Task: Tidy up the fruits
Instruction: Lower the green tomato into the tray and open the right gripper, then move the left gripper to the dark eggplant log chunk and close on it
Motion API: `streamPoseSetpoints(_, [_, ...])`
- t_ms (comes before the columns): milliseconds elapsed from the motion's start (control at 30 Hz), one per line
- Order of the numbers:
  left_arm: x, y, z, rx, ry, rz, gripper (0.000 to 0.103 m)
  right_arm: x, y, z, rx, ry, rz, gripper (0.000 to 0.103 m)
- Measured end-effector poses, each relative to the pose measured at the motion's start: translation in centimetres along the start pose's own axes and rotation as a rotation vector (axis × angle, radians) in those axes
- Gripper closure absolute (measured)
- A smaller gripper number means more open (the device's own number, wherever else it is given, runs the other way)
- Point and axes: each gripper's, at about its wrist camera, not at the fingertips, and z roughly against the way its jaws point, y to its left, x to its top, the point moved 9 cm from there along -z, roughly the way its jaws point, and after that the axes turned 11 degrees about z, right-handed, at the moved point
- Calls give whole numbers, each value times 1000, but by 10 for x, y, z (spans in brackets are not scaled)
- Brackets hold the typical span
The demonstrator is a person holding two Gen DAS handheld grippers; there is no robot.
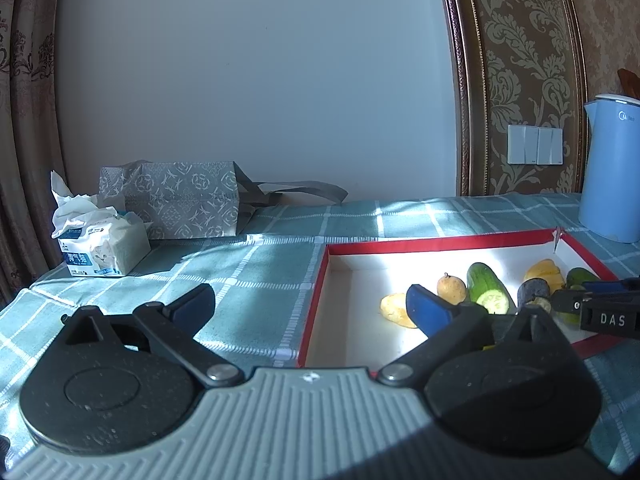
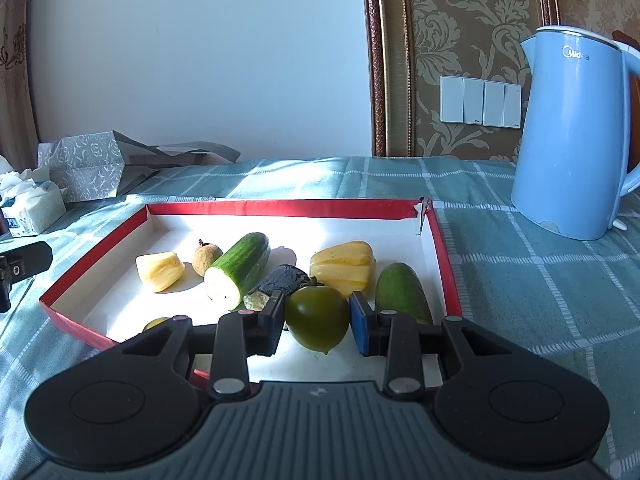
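A round dark-green fruit (image 2: 317,318) sits in the near part of a shallow red-rimmed white cardboard tray (image 2: 280,207), between the blue-padded fingers of the right gripper (image 2: 317,322); the fingers flank it closely, but contact cannot be confirmed. Just behind it lie a charred dark vegetable stub (image 2: 280,280), a cut green cucumber half (image 2: 240,268), a small brown round fruit (image 2: 205,258), two pale yellow ridged fruit pieces (image 2: 160,271) (image 2: 343,266) and an oval green fruit (image 2: 400,290). The left gripper (image 1: 310,304) hovers at the tray's left rim, fingers spread wide, holding nothing. The tray rests on a teal checked tablecloth (image 2: 540,280). A light-blue electric kettle (image 2: 576,136) stands to the right, a grey patterned bag (image 1: 176,204) and a tissue pack (image 1: 100,248) to the far left.
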Motion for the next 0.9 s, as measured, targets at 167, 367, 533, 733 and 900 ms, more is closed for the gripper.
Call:
streamPoseSetpoints(167, [0, 1, 0, 3, 0, 0, 0, 3, -1, 4, -7, -22, 2, 52])
streamPoseSetpoints(367, [2, 4, 0, 3, -6, 15, 0, 13, -13, 17, -45, -93, -48, 52])
streamPoseSetpoints(533, [5, -1, 3, -81, 3, 52, 0, 24, -21, 34, -70, -166, -68, 52])
streamPoseSetpoints(733, [-18, -29, 31, -215, 98, -18, 0, 23, -34, 40, -72, -178, -107, 52])
streamPoseSetpoints(900, [-42, -70, 61, -340, 124, -165, 3, 19, -35, 43, -58, -172, -134, 52])
